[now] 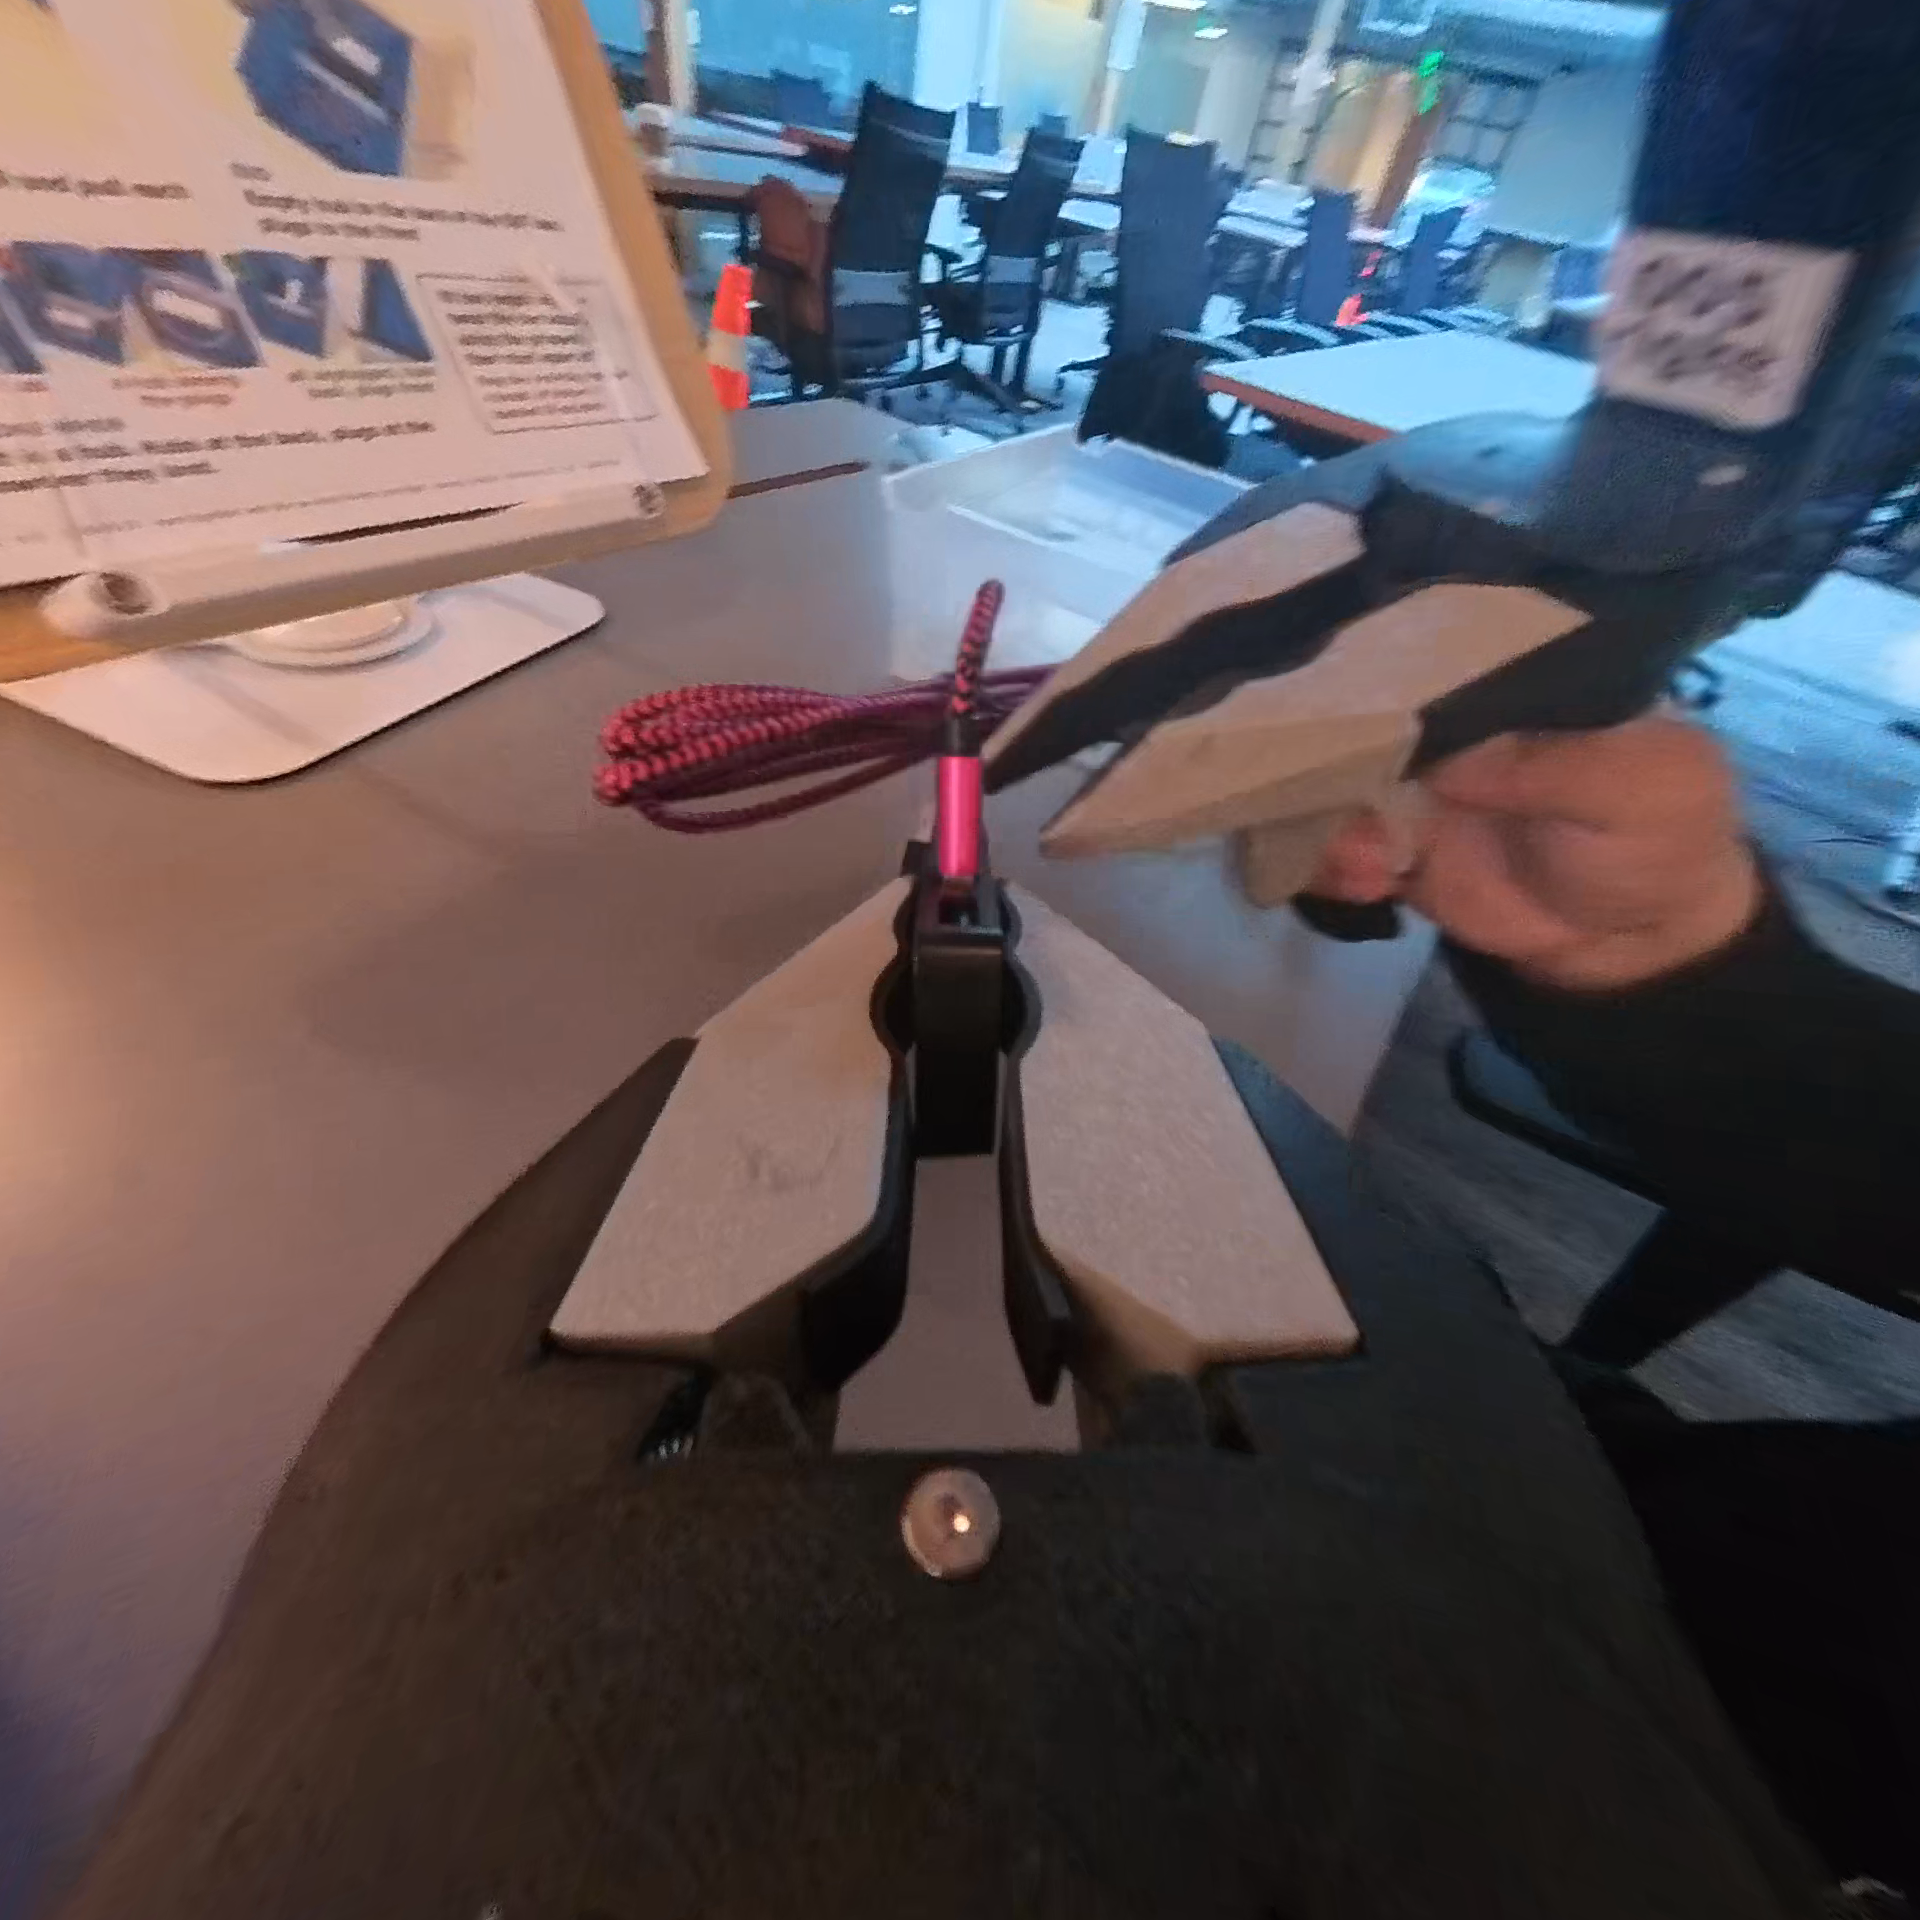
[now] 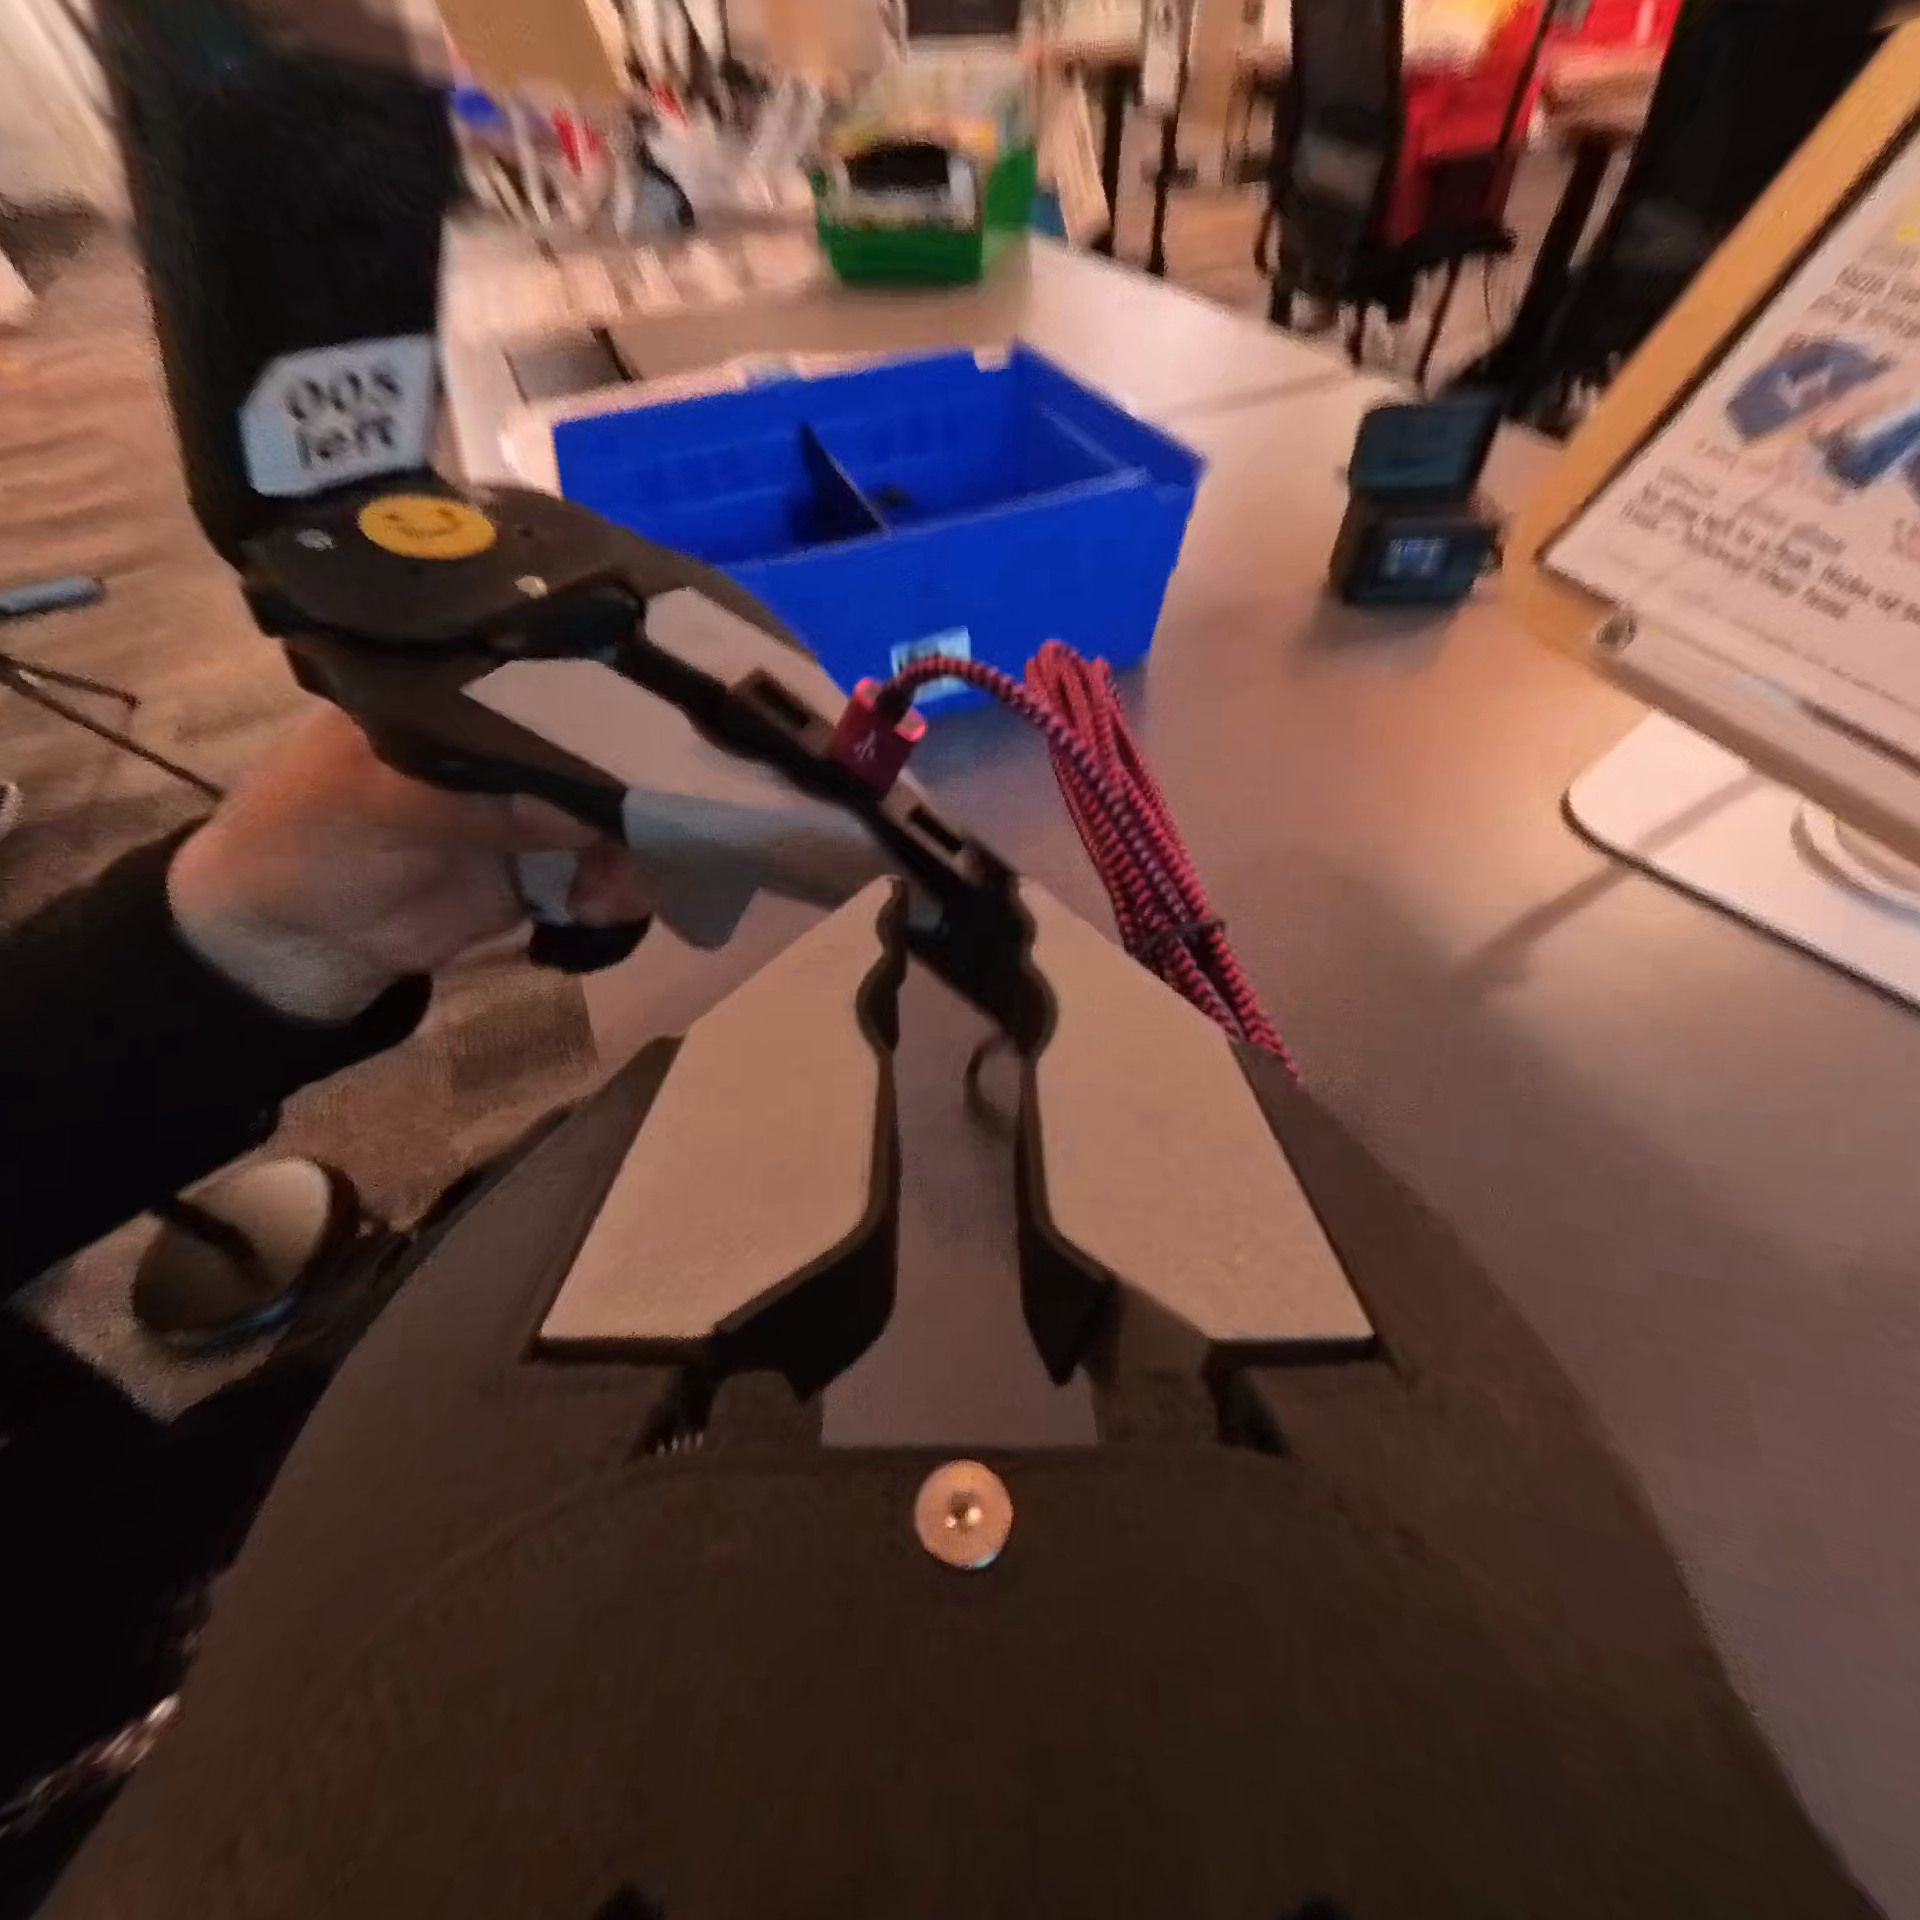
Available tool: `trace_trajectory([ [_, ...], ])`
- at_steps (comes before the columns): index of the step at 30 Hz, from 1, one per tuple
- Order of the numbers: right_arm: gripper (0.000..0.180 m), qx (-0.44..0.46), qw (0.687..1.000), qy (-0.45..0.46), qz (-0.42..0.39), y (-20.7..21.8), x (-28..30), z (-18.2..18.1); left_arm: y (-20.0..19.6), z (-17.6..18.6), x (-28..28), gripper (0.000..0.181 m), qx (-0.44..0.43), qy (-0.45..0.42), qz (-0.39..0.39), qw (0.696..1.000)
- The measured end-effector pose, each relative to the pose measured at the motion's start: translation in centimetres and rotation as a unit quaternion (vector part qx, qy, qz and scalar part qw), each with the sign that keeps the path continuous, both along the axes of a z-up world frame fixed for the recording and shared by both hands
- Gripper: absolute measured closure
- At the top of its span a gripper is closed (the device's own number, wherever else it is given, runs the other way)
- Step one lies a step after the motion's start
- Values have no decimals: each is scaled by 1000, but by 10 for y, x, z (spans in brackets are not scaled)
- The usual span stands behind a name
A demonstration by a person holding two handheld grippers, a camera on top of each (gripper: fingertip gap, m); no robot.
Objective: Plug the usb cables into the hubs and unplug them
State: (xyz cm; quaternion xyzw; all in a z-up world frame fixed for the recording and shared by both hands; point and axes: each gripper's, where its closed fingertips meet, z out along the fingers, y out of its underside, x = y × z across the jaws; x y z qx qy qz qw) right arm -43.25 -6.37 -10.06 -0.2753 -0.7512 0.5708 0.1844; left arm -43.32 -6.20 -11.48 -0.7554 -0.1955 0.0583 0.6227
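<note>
My left gripper (image 1: pixel 951 904) clamps the black hub (image 1: pixel 954 1029) steady, the pink plug (image 1: pixel 954 826) seated in it; its braided cable (image 1: pixel 769 743) trails onto the table (image 1: pixel 312 935). My right gripper (image 2: pixel 961 914) has its jaws narrowly parted around the hub's end, probably bracing it

Blue bin (image 2: pixel 966 592), orange cone (image 1: pixel 730 338)

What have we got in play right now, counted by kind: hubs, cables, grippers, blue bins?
Black USB hub: 1
Red-and-black braided USB cable: 1
Grippers: 2 (left gripper, right gripper)
Blue divided bin: 1
Total: 5
</note>
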Motion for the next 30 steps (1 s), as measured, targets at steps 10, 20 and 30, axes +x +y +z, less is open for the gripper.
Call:
trace_trajectory([
  [10, 172, -73, 987, 43, 136, -12, 24, 18, 15, 5, 32, 173, 24, -13, -100, 995],
  [20, 175, -122, 971, 20, 204, -7, 35, 18, 19, 3, 38, 172, -6, 31, -105, 994],
  [30, 172, -17, 968, 85, 235, 3, 48, 9, 28, -2, 54, 173, -16, 21, -143, 989],
])
